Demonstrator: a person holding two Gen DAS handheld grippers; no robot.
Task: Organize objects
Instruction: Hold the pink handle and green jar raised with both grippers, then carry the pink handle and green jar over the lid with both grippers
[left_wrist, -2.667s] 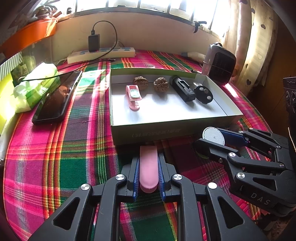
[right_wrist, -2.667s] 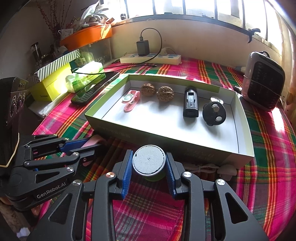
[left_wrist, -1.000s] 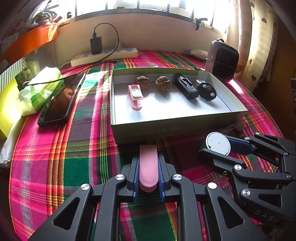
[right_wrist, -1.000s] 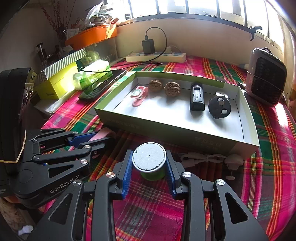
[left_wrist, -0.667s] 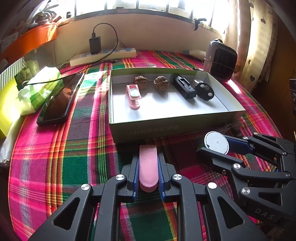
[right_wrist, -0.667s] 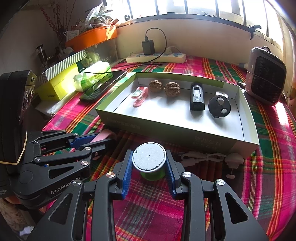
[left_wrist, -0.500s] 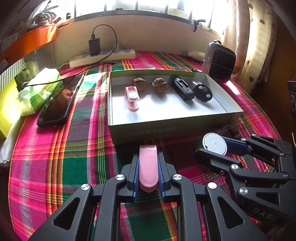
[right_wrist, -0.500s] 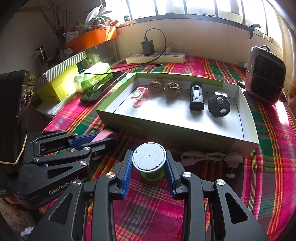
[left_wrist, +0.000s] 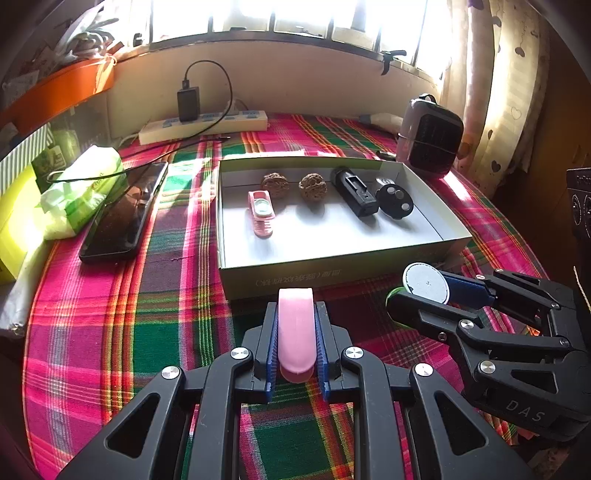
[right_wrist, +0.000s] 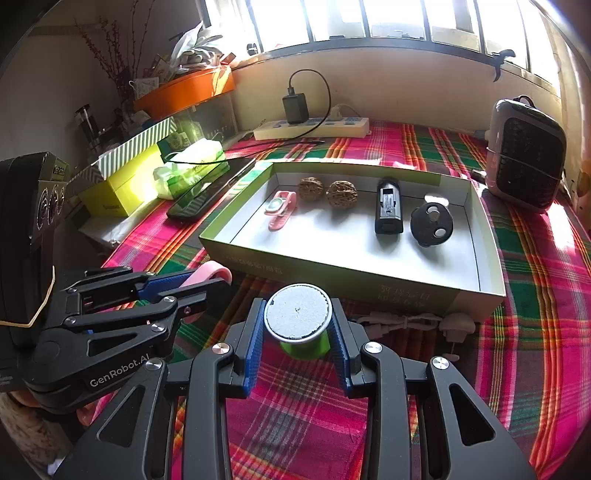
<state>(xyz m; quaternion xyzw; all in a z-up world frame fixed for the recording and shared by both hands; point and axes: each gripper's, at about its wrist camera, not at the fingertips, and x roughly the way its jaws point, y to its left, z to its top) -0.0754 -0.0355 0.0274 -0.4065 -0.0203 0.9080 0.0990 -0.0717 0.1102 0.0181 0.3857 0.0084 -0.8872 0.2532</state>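
The left gripper (left_wrist: 296, 332) has its jaws clamped on a flat pink piece (left_wrist: 295, 328); its far end sticks out past the fingertips, and what kind of thing it is cannot be made out. The right gripper (right_wrist: 297, 332) has its jaws clamped on a green spool (right_wrist: 298, 321) with a pale round top; the lower part of the spool is hidden between the blue pads. Both grippers are over the plaid cloth of the worktop (right_wrist: 535, 295), just in front of the near wall of the open box (left_wrist: 332, 273), side by side and apart from each other. Inside the box lie a pink clip-like item (left_wrist: 261, 212), two walnuts (left_wrist: 275, 182) (left_wrist: 312, 186), a black rectangular device (left_wrist: 354, 190) and a round black fob (left_wrist: 395, 201), all in a row near the far wall. A white cable bundle (right_wrist: 406, 319) lies against the box's front, partly in shadow. To the left of the box lies a dark phone (left_wrist: 123, 214) with a cord across it, beside a green wipes pack (left_wrist: 79, 188). A power strip (left_wrist: 203, 123) with a charger is at the wall, and a small heater (right_wrist: 526, 147) stands at the right. The print on the box front is too small to read.
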